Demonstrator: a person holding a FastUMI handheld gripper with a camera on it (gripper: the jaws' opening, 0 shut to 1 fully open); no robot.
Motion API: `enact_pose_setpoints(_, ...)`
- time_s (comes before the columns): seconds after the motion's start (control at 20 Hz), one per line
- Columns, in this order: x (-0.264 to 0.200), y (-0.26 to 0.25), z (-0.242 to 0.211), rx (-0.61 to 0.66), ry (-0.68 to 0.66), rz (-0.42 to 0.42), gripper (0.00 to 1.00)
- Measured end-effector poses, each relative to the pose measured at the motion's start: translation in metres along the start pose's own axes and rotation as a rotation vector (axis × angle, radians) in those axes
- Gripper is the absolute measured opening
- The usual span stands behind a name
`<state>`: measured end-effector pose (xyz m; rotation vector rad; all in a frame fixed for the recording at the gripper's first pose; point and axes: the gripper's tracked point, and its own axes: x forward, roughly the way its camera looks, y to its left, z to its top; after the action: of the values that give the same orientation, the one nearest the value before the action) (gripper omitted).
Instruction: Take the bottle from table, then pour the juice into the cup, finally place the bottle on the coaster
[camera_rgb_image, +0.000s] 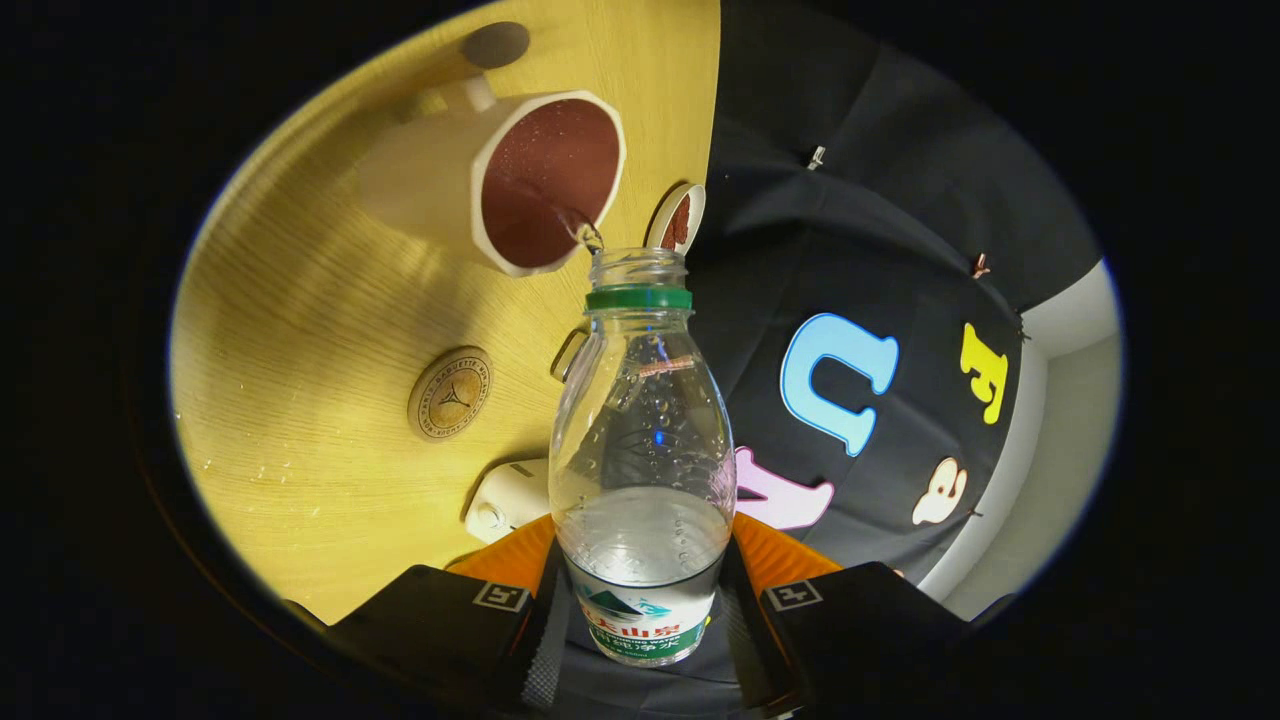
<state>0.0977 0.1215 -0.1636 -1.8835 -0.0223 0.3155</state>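
In the gripper view, you are holding a clear plastic water bottle (641, 440) between the jaws (642, 610), which are closing on its labelled lower body from both sides, so the grip is looking firm. The bottle is tilting forward, its uncapped mouth with the green neck ring pointing at a white cup (520, 180) on the wooden counter (300, 330). A thin clear stream is leaving the mouth and falling just inside the cup's near rim. The cup's inside is reddish-brown and seems to be holding liquid already. The bottle is carrying liquid only in its lower part, near the jaws.

A round cork coaster (450, 393) is lying on the counter, near the bottle and well apart from the cup, with nothing on it. A small white-rimmed lid or dish (679, 217) is sitting just beside the cup, at the counter's edge. A white boxy object (508, 497) is resting on the counter just ahead of the left finger.

To pour well, you are probably best off keeping the mouth over the cup's opening rather than its rim, tilting slowly so the stream is not wandering, and keeping the squeeze steady on the soft plastic.
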Motion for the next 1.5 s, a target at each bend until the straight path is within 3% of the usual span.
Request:
enact_pose_setpoints(1.0, -0.005, -0.027, 0.015, -0.188, -0.083, -0.057, 0.70)
enact_pose_setpoints(1.5, -0.005, -0.032, 0.018, -0.213, -0.103, -0.065, 0.70)
